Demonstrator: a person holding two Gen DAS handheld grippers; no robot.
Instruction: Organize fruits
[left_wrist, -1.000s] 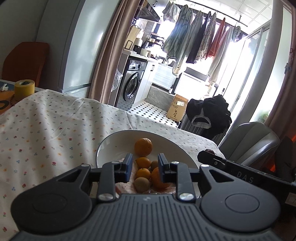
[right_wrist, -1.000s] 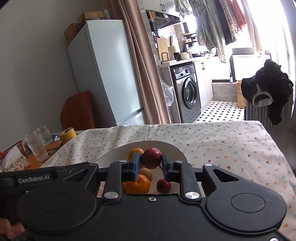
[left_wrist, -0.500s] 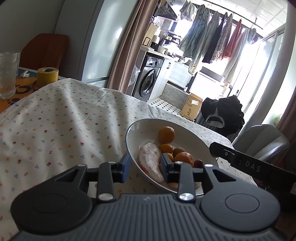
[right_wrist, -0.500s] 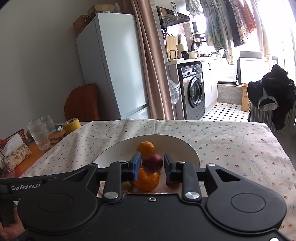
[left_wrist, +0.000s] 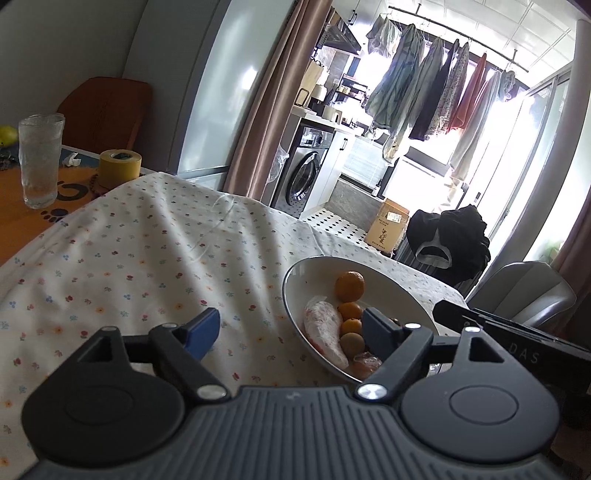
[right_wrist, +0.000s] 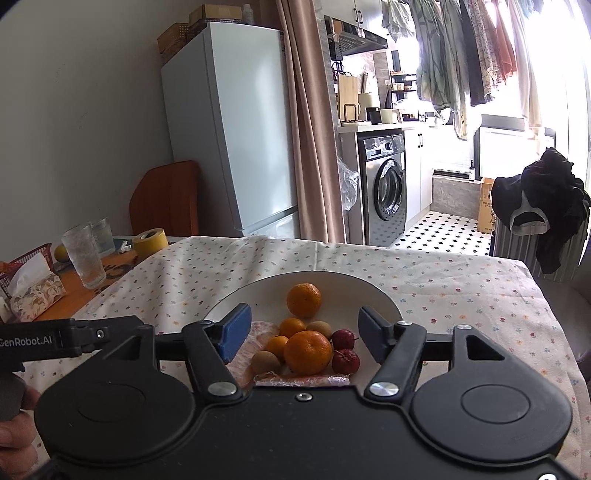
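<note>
L claw (left_wrist: 291, 328) wide, beside bowl (left_wrist: 291, 295).

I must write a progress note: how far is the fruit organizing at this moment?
Done: the oranges, two small red fruits, brown fruits and a wrapped item all lie in the white bowl. In hand: nothing; the left gripper and right gripper are both open and empty. Left: no loose fruit shows on the flowered tablecloth, so the job looks nearly finished.
</note>
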